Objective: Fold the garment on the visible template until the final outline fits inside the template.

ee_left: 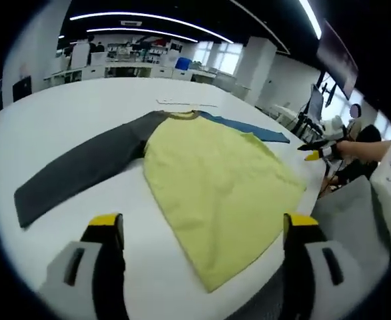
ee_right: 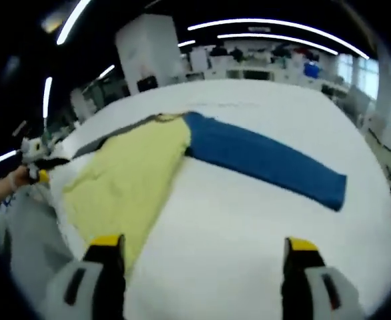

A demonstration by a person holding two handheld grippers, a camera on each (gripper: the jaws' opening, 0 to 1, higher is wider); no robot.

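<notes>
A long-sleeved shirt lies flat on the white table. It has a yellow body, a dark grey sleeve stretched out to the left and a blue sleeve at the far side. My left gripper hovers open over the shirt's near hem, holding nothing. In the right gripper view the blue sleeve runs out to the right of the yellow body. My right gripper is open above bare table beside the body. A faint thin line marks the table beyond the collar.
The other gripper and a person's arm show past the table's right edge. Grey fabric sits below that edge. Desks and screens stand far behind. The other gripper shows at the table's left edge.
</notes>
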